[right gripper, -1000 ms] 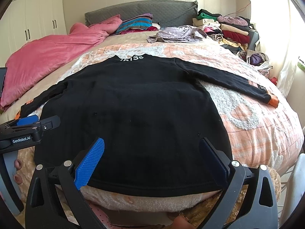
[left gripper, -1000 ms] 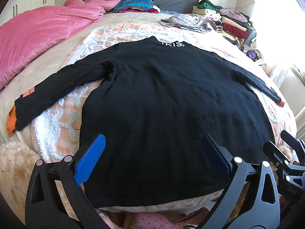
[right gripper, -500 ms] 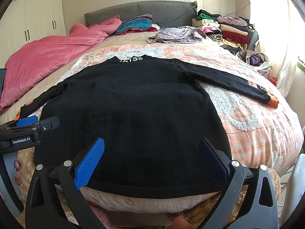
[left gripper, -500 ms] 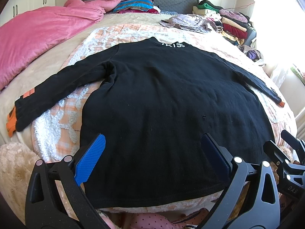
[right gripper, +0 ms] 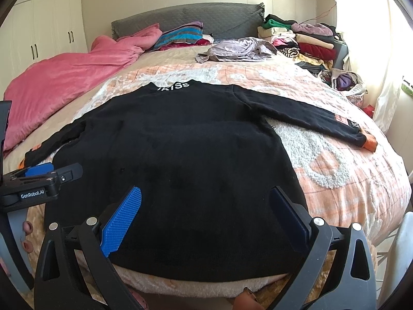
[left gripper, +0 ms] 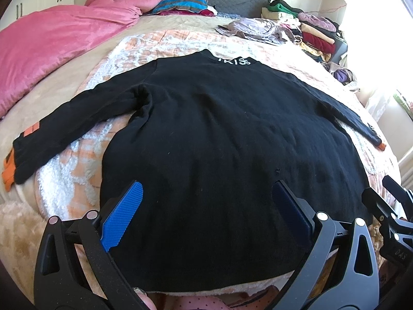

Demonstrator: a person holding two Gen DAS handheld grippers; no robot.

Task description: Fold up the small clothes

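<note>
— Where are the two tools just now?

— Both hang at the near edge of the bed (right gripper: 361,180), side by side and aimed along it toward the grey headboard (right gripper: 185,18). The left tool (left gripper: 206,206) is released, its two blue fingers (left gripper: 124,214) spread wide over the hem, gripping nothing. The right tool (right gripper: 204,209) is the same: spread wide, nothing between the fingers.

— And the garment?

— One black sweater (left gripper: 219,134), flat on the orange-and-white blanket (right gripper: 335,160), hem near, collar far, white lettering on the collar. Its two sleeves are stretched out, one left, one right, each ending in an orange cuff (right gripper: 370,143).

— Anything else on the bed?

— One pink duvet (right gripper: 64,77) bunched on the far left, one loose greyish garment (right gripper: 237,49) near the headboard, one stack of folded clothes (right gripper: 304,38) far right. How many pieces are in that stack, I cannot tell.
</note>
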